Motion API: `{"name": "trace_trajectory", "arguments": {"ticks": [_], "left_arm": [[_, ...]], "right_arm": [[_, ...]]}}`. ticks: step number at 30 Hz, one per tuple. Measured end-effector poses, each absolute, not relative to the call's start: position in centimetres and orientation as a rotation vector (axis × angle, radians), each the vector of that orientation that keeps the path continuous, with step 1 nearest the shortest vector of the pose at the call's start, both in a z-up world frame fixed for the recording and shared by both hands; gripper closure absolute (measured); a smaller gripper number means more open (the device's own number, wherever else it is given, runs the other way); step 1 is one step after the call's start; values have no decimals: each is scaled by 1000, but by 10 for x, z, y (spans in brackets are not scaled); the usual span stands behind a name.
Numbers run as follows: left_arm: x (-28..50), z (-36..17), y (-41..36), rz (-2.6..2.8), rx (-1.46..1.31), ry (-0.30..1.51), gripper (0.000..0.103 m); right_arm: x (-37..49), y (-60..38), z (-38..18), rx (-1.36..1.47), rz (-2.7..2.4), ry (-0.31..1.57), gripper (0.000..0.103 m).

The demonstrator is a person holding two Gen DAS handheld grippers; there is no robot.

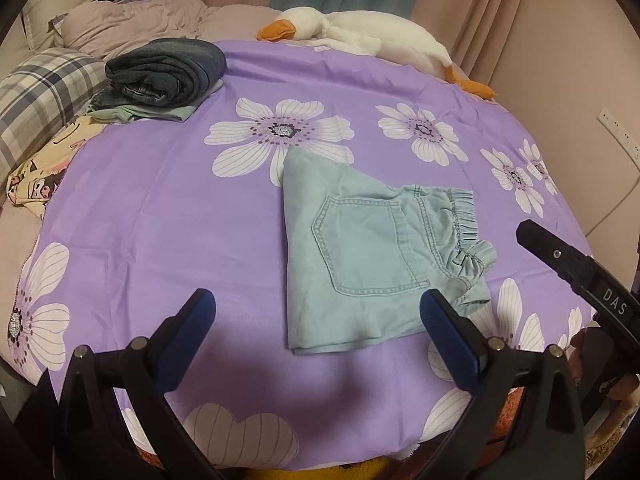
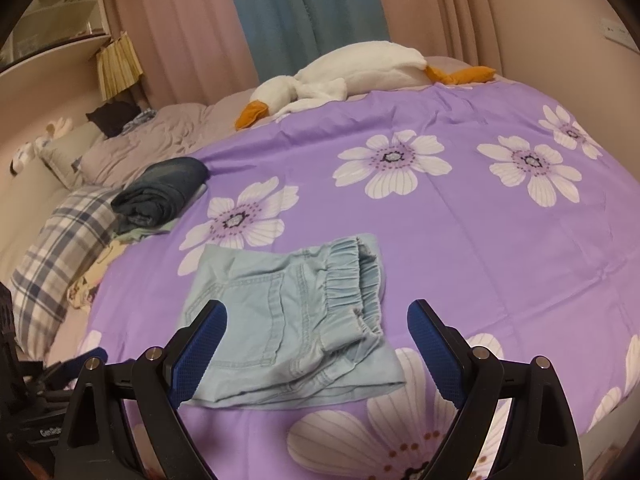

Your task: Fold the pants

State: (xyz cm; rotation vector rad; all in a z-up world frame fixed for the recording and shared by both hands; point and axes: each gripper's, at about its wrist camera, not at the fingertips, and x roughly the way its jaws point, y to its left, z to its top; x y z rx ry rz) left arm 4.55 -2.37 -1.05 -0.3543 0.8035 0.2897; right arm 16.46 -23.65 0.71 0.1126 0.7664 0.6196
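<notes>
Both the left gripper point(image 1: 316, 320) and right gripper point(image 2: 318, 340) hang wide open and empty above the folded pants point(image 1: 372, 256) on the flowered sheet point(image 1: 160, 208); stacked clothes point(image 1: 164, 72) and a toy goose point(image 1: 360, 36) lie well beyond.

The folded pants point(image 1: 360, 256) lie flat on the bedspread point(image 1: 160, 208) near the front edge of the bed, waistband toward the right; the left gripper point(image 1: 318, 312) hangs above the spread just in front of them, its right finger over their near corner; the right gripper point(image 2: 317, 320) hangs over their near half, one finger on either side; a stack of folded clothes point(image 1: 164, 76) sits at the far left, well apart from the pants, beside a pillow point(image 1: 40, 96); a plush goose point(image 1: 360, 32) lies along the far edge, behind everything.
</notes>
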Motion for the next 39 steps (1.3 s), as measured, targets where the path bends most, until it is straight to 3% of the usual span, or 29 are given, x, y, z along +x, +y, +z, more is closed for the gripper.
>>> {"name": "trace_trajectory", "arguments": {"ticks": [39], "left_arm": [[39, -5, -32, 301, -312, 787, 1]], "right_arm": [[164, -232, 2, 103, 609, 790, 12]]}}
